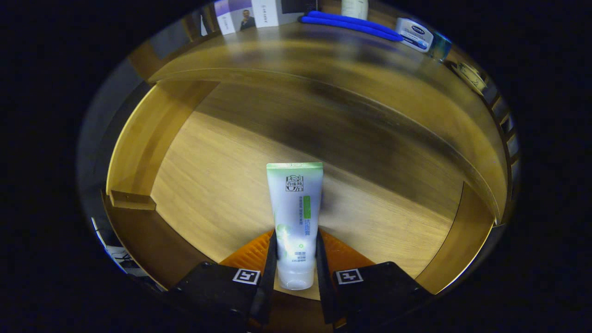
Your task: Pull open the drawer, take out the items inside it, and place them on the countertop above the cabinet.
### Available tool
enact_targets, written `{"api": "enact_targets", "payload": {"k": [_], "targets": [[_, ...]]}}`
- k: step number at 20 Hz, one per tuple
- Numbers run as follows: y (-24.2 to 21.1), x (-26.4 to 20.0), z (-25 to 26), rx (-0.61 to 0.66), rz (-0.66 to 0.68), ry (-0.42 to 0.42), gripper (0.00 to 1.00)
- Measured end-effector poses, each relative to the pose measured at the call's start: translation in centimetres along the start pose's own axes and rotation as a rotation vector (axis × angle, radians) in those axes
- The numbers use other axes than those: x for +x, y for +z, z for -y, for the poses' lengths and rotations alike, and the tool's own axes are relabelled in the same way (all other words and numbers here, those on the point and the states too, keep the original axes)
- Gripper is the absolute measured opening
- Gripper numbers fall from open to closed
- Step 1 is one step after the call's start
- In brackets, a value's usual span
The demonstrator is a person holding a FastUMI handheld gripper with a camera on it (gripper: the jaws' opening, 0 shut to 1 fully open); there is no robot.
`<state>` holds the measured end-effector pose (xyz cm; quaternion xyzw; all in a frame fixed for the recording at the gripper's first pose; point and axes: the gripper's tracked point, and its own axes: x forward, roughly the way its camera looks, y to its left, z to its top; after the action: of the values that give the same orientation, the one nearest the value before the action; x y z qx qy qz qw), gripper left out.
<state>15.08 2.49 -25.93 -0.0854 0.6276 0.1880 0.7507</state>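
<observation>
The gripper [296,259] has both fingers pressed on the sides of a tube [294,217], which lies along them and reaches out ahead over the open drawer [222,185]. The drawer floor around the tube is bare wood, so there is free room to either side and ahead of it. The drawer's left wall [138,138] and right wall [462,236] close that room in. Beyond and above, the countertop [333,60] has a wide bare front strip. Its far edge is crowded: boxes [245,16], a blue thing [351,23], a jar [415,34].
</observation>
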Motion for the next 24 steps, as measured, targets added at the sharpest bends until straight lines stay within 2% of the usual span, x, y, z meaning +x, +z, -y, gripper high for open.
{"api": "enact_targets", "payload": {"k": [6,13,21,24], "targets": [[0.4,-4.2,-1.3,-0.027,0.1,0.039,0.45],[0.9,-9.4,-0.6,-0.029,0.207,0.092,0.45],[1.5,-16.7,0.3,0.023,0.37,0.194,0.45],[2.7,-18.8,1.8,0.045,0.414,0.197,0.45]]}}
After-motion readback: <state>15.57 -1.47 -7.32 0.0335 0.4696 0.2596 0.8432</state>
